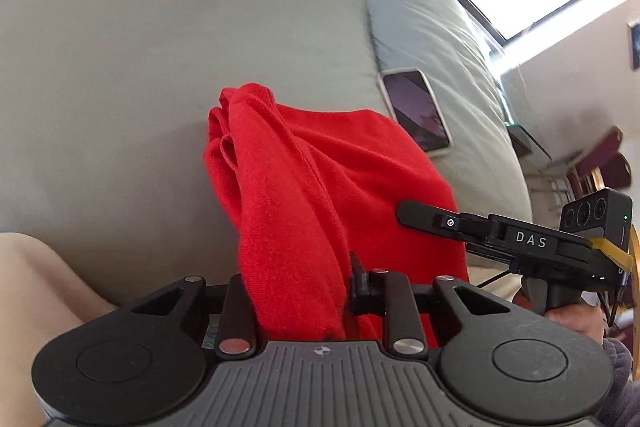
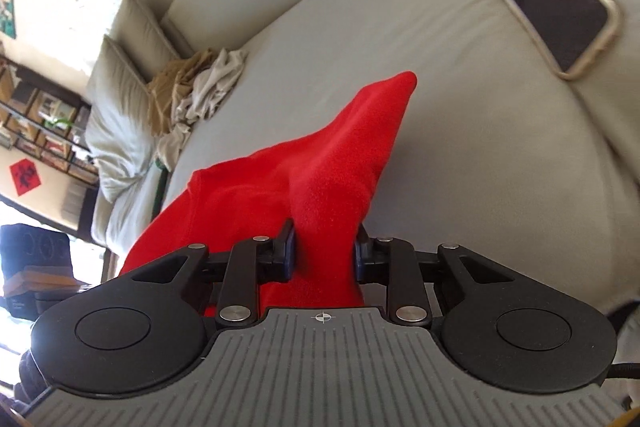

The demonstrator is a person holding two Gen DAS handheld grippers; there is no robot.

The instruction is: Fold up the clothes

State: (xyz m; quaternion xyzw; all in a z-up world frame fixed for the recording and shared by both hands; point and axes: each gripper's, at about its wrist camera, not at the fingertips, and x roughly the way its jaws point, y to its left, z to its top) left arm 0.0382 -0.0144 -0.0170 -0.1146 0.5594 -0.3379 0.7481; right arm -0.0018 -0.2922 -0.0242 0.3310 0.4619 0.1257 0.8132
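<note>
A bunched fold of the red garment (image 1: pixel 320 187) is pinched in the left tongs (image 1: pixel 304 291), another in the right tongs (image 2: pixel 324 251). It is held above the bed (image 2: pixel 400 75). Soft, light knit is judged; edges or corners are best gripped.

One red garment (image 1: pixel 320 187), one phone (image 1: pixel 416 111) at two o'clock from it, one pale heap of clothes (image 2: pixel 192 95) at ten o'clock, two pillows (image 2: pixel 120 87) and two grippers: left gripper (image 1: pixel 304 283), right gripper (image 2: pixel 324 251).
</note>
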